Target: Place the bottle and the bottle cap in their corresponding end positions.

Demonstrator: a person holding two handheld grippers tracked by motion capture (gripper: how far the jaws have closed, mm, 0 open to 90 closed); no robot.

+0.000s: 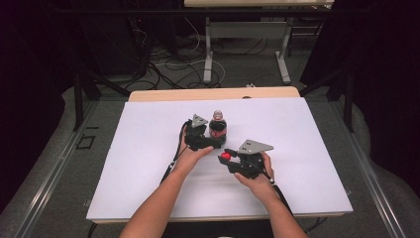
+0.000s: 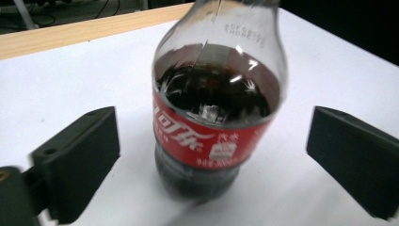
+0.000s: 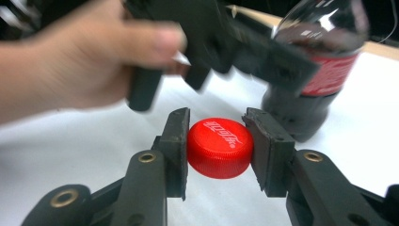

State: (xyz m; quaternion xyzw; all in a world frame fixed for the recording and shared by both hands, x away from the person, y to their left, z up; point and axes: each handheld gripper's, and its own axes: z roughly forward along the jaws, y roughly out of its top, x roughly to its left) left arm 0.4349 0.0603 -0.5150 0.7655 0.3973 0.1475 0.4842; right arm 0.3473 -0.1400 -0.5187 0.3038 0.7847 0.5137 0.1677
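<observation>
The right gripper's [image 3: 220, 148] fingers [image 3: 176, 150] are clamped on the red cap [image 3: 220, 147], one pad on each side of its ribbed skirt, held just above the table [image 1: 148, 163]. The left gripper's [image 2: 211, 155] fingers [image 2: 80, 160] stand wide, with the bottle [image 2: 214, 113] upright between them and touched by neither pad.

The cap is small, light and stiff; its ribs give the pads good bite, and a grip across its width, as here, should hold. The bottle looks partly full of dark drink, so it is likely fairly heavy low down and steady on its base, but it is open at the neck and a knock would spill it. Its clear plastic wall is smooth and gives under pressure. The labelled waist [image 1: 218, 130] is probably the best hold: squeeze gently so nothing wells out.
</observation>
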